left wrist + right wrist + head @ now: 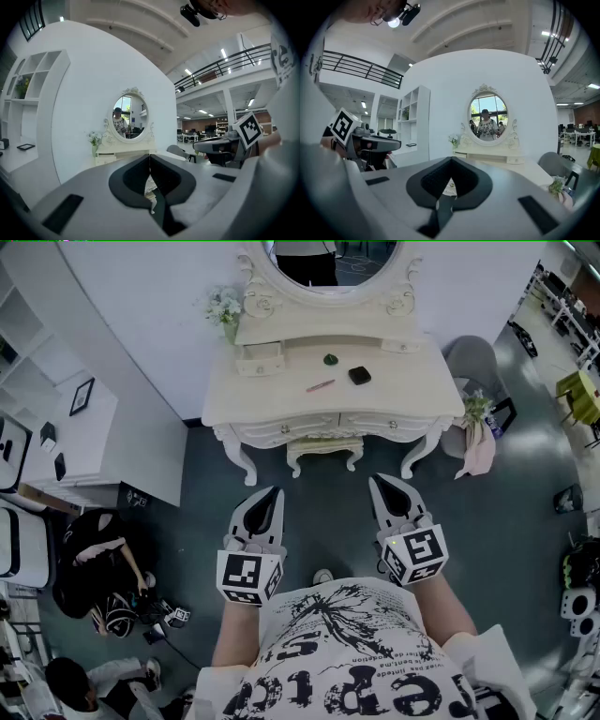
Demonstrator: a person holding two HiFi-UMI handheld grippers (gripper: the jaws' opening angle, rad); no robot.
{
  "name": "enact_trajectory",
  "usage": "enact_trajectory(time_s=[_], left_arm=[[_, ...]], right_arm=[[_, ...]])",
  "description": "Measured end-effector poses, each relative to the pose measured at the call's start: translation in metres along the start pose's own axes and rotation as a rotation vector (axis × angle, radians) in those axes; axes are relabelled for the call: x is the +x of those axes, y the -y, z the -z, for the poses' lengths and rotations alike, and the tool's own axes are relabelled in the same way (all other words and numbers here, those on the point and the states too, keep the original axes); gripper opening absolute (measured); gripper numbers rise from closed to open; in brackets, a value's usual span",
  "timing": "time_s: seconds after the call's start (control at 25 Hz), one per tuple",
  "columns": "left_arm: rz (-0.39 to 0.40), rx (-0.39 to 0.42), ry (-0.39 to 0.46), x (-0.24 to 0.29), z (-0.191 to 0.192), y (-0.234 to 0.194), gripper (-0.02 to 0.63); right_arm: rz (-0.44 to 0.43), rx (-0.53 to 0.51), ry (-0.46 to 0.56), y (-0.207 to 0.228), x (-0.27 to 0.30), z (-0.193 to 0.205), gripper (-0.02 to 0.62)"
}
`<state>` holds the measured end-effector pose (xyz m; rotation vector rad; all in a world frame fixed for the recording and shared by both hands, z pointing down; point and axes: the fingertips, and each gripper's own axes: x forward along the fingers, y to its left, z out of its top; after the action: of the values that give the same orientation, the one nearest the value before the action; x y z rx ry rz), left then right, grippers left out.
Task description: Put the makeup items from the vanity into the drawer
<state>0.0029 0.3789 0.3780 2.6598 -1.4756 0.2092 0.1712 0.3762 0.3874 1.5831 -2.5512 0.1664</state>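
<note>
1. We hold the left gripper (275, 490) and right gripper (376, 480) with jaws together, both empty, well short of the vanity (281, 404).
2. Straight ahead on its top lie a pink pencil (320, 385), long axis roughly crosswise, a black compact (359, 375) and a small green item (330, 359); the right gripper is nearer.
3. The small drawer (260, 360) sits back left.

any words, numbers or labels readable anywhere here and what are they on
T-shirt, big black letters: cut by the frame edge, not surely readable.
T-shirt, small print lines: too small to read.
Left hand-held gripper and right hand-held gripper: square marker patterns on their cubes, no letters.
</note>
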Motion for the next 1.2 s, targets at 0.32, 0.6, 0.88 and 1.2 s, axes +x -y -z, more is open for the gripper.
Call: enact_trajectory(time_s=[0.32,0.6,0.88,1.2], left_arm=[[-0.007,-0.006,0.003,-0.003,0.001,-0.01,0.02],[-0.015,-0.017,0.004,-0.005,0.005,-0.018,0.02],[-0.017,-0.053,-0.023,-0.003,0.017,-0.022,0.02],[-0.051,-0.055,-0.051,0.032,0.027,-0.048,0.02]], right_arm=[[-0.01,-0.016,-0.012,-0.008,0.007,0.003,0.017],[0.013,0.003,-0.022,-0.006,0.013,0.008,0.017],[0.027,0.015,-0.059,0.003,0.022,0.018,0.018],[0.027,0.027,-0.094,0.033,0.07,0.033,0.018]])
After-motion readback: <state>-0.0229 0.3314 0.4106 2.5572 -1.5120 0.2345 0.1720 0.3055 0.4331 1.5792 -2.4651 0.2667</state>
